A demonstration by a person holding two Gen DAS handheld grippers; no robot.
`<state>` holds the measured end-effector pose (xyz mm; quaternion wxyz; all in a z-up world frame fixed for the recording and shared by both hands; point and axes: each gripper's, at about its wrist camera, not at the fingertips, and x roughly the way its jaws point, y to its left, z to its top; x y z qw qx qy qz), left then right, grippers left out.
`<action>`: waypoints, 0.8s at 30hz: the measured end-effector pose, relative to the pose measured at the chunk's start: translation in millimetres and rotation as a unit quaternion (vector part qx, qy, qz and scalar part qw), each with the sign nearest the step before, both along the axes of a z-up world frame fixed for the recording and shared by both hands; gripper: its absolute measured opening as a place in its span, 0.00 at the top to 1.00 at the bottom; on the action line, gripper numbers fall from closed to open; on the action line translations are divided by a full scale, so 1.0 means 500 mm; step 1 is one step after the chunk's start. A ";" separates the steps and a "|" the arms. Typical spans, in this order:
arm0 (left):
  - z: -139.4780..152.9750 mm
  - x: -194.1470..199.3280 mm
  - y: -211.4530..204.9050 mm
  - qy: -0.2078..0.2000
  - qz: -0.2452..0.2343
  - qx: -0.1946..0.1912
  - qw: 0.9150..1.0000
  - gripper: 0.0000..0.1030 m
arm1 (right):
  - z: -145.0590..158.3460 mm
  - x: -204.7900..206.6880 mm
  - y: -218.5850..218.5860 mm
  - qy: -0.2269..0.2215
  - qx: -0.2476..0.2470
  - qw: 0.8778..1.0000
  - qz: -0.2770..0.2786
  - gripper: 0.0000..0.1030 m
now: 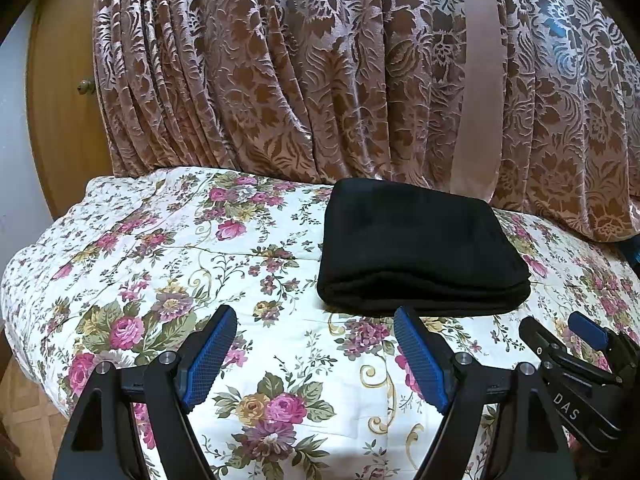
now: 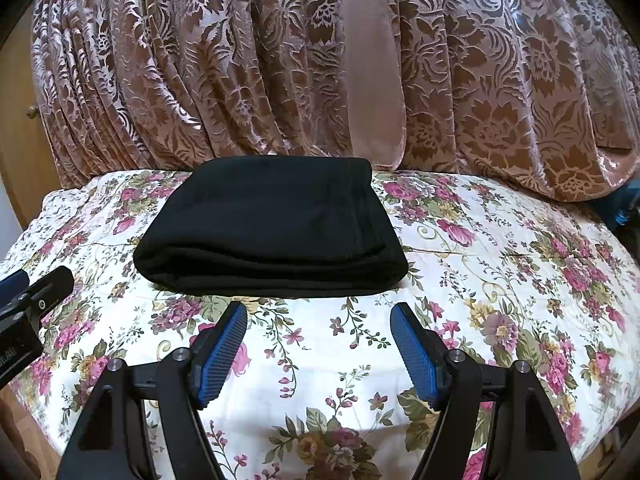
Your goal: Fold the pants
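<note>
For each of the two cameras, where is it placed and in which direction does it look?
Left wrist view: sits on the left gripper, looking forward over the floral bedspread toward the curtain; folded black pants lie ahead to the right; its own open fingers show, and the right gripper shows at the lower right edge.
Right wrist view: sits on the right gripper, facing the same way; the pants lie ahead, slightly left; its open fingers show, and the left gripper shows at the left edge.
Shared: pants, bedspread, curtain, each other's gripper.

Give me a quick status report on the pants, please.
Left gripper open, empty. Right gripper open, empty. Black pants folded on floral bedspread. Nothing obstructing.
</note>
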<state>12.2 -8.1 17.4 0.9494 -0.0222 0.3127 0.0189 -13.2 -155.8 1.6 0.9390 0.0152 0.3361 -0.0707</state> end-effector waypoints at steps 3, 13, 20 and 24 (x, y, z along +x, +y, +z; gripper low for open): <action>0.003 -0.001 0.003 -0.001 0.001 0.000 1.000 0.20 | 0.001 -0.001 0.001 -0.001 -0.001 1.000 0.001 0.28; 0.008 -0.003 0.008 -0.005 0.005 0.000 1.000 0.20 | 0.001 -0.001 0.006 0.000 -0.004 1.000 0.002 0.28; 0.009 -0.009 0.002 -0.014 0.005 0.013 1.000 0.20 | -0.003 0.002 0.006 0.004 -0.005 1.000 0.004 0.28; 0.010 -0.011 0.007 -0.015 0.011 0.006 1.000 0.23 | -0.008 0.003 0.004 0.007 -0.005 1.000 0.005 0.28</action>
